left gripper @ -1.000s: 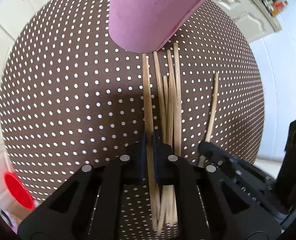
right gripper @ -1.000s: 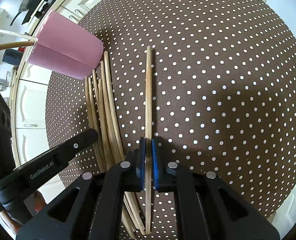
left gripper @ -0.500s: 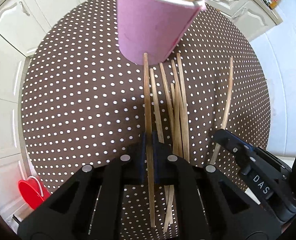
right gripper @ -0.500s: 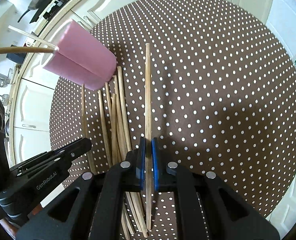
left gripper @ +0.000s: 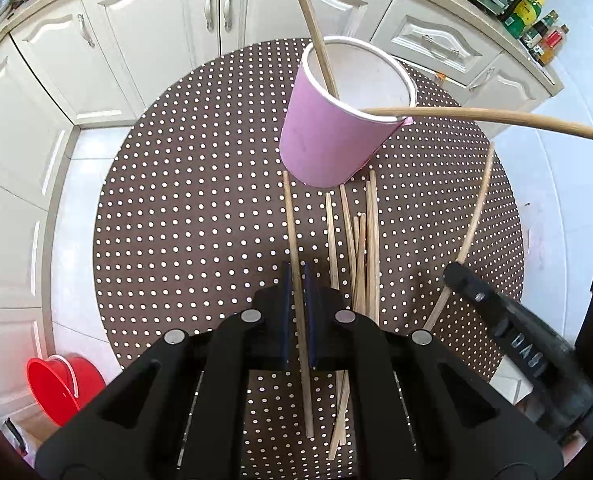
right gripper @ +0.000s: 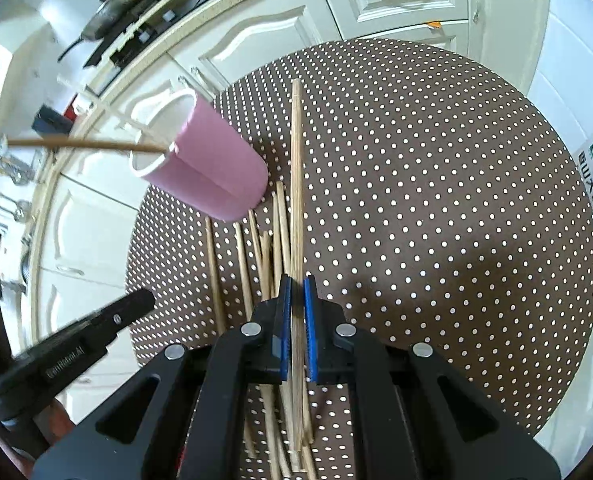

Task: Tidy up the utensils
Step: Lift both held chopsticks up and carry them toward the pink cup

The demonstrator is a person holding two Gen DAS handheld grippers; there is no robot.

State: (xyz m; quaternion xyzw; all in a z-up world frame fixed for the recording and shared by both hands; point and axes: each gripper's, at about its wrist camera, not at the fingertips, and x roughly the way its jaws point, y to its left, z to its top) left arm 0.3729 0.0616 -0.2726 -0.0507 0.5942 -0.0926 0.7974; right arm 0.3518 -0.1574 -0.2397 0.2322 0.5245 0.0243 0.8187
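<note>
Left wrist view: the left tool point(left gripper: 298, 312) is pinched on a single wooden chopstick point(left gripper: 292, 224) whose far end points to 12 o'clock, stopping just short of the base of the pink paper cup point(left gripper: 332, 136). The cup stands on the round, brown, white-dotted tabletop point(left gripper: 184, 216) and already holds two chopsticks, one rising toward 12 o'clock point(left gripper: 310, 24) and one leaning out over the rim toward 3 o'clock point(left gripper: 496, 118). Just at 3 o'clock of the held stick lies a loose bundle of chopsticks point(left gripper: 358, 248) on the cloth, their far ends close to the cup's base. At 4 o'clock the right tool point(left gripper: 462, 276) shows from the side, clamped on its own chopstick point(left gripper: 478, 204), which curves up toward 1 o'clock. A red bucket point(left gripper: 62, 384) sits on the floor at 8 o'clock, and white cabinets point(left gripper: 144, 28) run along the top. Right wrist view: the right tool point(right gripper: 297, 320) is closed narrow on one chopstick point(right gripper: 296, 168) that runs straight to 12 o'clock, passing just at 3 o'clock of the pink cup point(right gripper: 212, 172). The loose bundle point(right gripper: 264, 256) lies at 9 o'clock of that stick, and the left tool point(right gripper: 136, 306) comes in from 8 o'clock.
</note>
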